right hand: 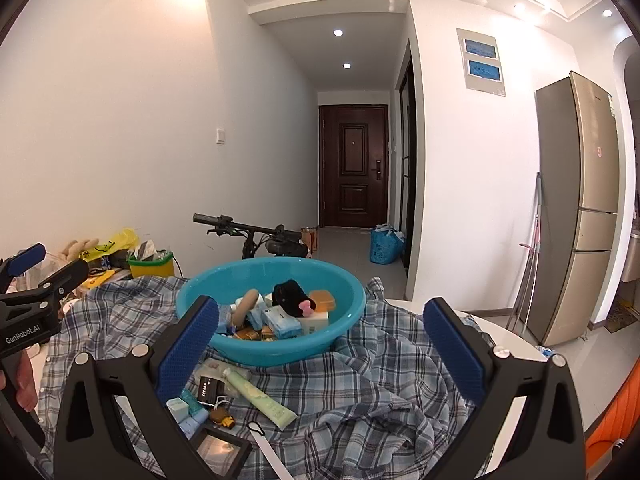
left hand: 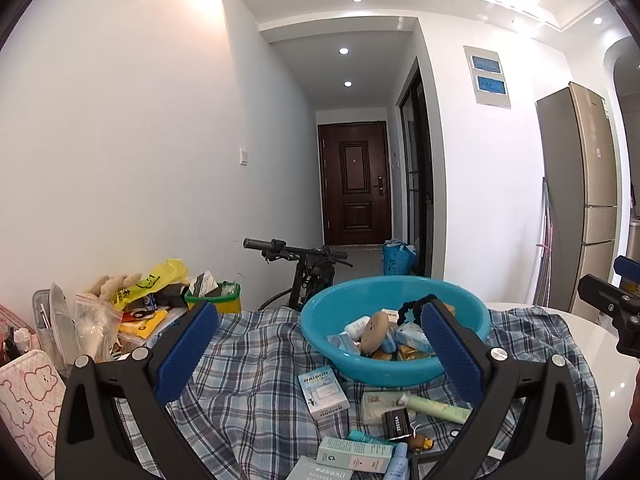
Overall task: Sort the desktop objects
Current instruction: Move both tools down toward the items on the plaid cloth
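A turquoise basin point(left hand: 384, 374) stands on a blue plaid cloth point(left hand: 248, 360) and holds several small packets, a round tan piece and a black scrunchie. In front of it lie a white carton point(left hand: 323, 392), a pale green tube point(left hand: 436, 405), a small black box point(left hand: 396, 424) and a teal carton point(left hand: 354, 454). My left gripper point(left hand: 320, 346) is open above the cloth, with nothing between its blue pads. My right gripper point(right hand: 320, 344) is open too, to the right of the basin point(right hand: 280, 350) and above the green tube point(right hand: 260, 398) and black box point(right hand: 208, 390).
Clutter fills the table's left end: a pink bear pouch point(left hand: 28, 404), clear bags, a yellow bag point(left hand: 160, 280) and a green-rimmed bin point(left hand: 220, 300). A bike handlebar point(left hand: 288, 250) stands behind the table. The white table edge point(right hand: 500, 332) curves at the right. A hand point(right hand: 20, 380) holds the left gripper.
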A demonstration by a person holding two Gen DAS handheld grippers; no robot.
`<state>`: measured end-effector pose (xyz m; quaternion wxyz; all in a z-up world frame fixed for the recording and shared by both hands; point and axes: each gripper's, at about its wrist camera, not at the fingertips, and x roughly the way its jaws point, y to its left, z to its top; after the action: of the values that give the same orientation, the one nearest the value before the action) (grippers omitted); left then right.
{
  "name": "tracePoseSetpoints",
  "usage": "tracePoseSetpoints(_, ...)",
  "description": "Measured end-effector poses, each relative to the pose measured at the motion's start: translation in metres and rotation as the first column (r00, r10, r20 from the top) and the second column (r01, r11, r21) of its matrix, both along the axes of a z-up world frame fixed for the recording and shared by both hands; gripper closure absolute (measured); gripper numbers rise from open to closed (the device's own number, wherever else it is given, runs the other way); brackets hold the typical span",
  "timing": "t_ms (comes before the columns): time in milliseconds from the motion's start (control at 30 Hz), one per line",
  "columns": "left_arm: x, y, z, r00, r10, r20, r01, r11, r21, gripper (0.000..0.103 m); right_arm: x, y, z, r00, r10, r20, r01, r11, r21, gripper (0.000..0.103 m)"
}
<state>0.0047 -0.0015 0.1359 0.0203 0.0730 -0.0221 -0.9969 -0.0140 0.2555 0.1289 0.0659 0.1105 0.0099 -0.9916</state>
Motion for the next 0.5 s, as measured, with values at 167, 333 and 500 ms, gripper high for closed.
tracePoseSetpoints(167,0.009,-0.001,0.027,0.996,0.026,-0.082,-0.026,1.0,0.001,0.0,0.001,-0.004,0.031,0.998,0.001,-0.068,-0.001,1.0,0.007,0.001)
tracePoseSetpoints(333,0.009,-0.004,0.044,0.996,-0.001,-0.085,0.004,0.999,0.032,0.0,0.001,-0.008,0.044,0.996,0.0,-0.093,0.001,1.0,0.014,0.001)
tracePoseSetpoints(500,0.01,-0.001,0.052,0.996,-0.016,-0.085,0.018,1.0,0.017,0.0,0.001,-0.01,0.047,0.996,0.003,-0.093,-0.001,1.0,0.017,0.001)
